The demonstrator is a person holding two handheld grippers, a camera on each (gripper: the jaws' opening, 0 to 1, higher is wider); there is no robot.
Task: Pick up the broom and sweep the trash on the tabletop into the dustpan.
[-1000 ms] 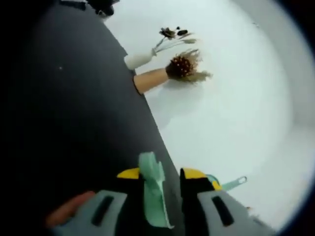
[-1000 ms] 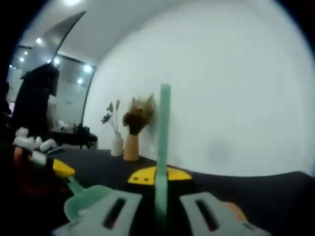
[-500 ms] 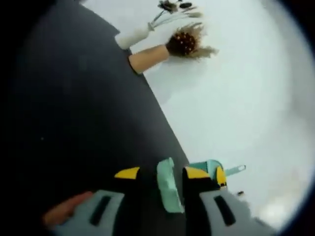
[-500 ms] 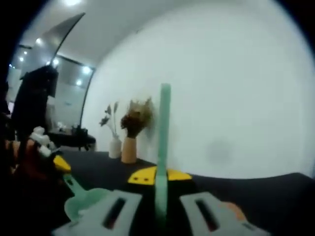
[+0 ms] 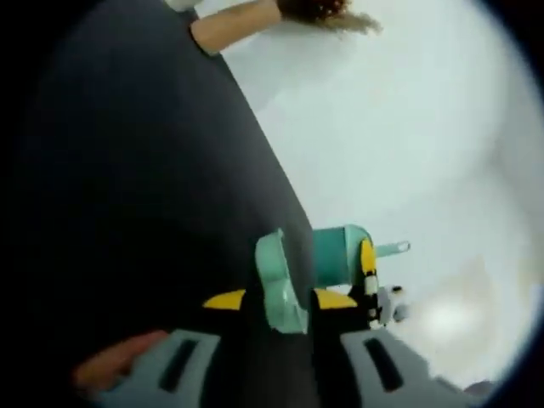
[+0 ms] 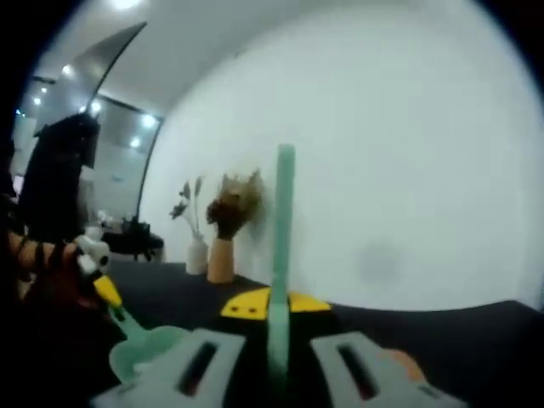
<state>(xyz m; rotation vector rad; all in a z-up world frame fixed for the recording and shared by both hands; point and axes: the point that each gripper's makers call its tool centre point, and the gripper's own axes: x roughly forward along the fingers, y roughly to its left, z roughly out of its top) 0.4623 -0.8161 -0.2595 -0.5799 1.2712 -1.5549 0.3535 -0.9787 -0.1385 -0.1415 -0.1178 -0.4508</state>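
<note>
Behind you is a plain white wall (image 6: 408, 170), and below it the dark surface (image 5: 127, 212) where the sweeping has to happen. Your right tongs (image 6: 279, 310) are clamped on a mint-green handle (image 6: 284, 221) that stands upright between the jaws; I judge this to be the broom, so picking it up looks done. Your left tongs (image 5: 280, 302) are closed on a mint-green edge (image 5: 276, 285), probably the dustpan's grip. In the right gripper view that green piece (image 6: 144, 348) hangs low at the left, near the surface. Beyond it a tan vase (image 6: 221, 259) of dried flowers and a white vase (image 6: 197, 253) stand by the wall. I can't make out any trash, so the sweep itself appears not yet begun.
</note>
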